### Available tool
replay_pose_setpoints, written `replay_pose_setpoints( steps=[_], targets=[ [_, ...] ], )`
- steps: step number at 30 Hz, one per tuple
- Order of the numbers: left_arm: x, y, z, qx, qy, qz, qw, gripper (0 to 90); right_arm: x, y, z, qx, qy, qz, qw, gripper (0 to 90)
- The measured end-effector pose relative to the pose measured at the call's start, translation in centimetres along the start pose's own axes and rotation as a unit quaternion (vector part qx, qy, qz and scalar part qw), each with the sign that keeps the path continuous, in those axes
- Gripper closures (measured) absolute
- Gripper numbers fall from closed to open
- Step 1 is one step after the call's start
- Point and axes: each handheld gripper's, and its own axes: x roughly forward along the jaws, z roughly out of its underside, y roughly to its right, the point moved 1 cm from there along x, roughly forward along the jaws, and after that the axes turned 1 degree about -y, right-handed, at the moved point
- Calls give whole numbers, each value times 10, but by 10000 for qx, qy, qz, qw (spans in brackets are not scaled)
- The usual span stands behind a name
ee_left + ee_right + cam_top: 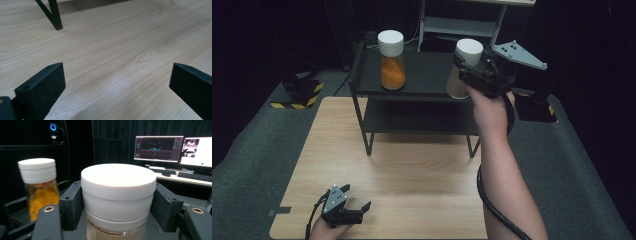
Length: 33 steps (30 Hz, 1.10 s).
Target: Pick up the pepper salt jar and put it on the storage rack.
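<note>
Two jars at the shelf (422,75): right gripper (472,70) fingers clamp the beige jar (117,195) beside the orange jar (392,60); left gripper (354,210) fingers open, well before the shelf.

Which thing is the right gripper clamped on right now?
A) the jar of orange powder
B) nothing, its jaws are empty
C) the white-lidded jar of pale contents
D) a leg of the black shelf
C: in the right gripper view the right gripper has its black jaws pressed on either side of the white lid of the pale jar, while the orange jar stands apart on the shelf.
</note>
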Motion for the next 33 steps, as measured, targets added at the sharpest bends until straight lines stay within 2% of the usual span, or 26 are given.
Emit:
replay_pose_setpoints(
  steps=[21, 33],
  targets=[
    [-1, -2, 1, -35, 16, 34, 10000, 5, 40, -10, -3, -177, -120, 169, 9996, 338],
    [-1, -3, 1, -43, 16, 40, 10000, 4, 54, -4, -3, 43, -208, 262, 9994, 338]
  ],
)
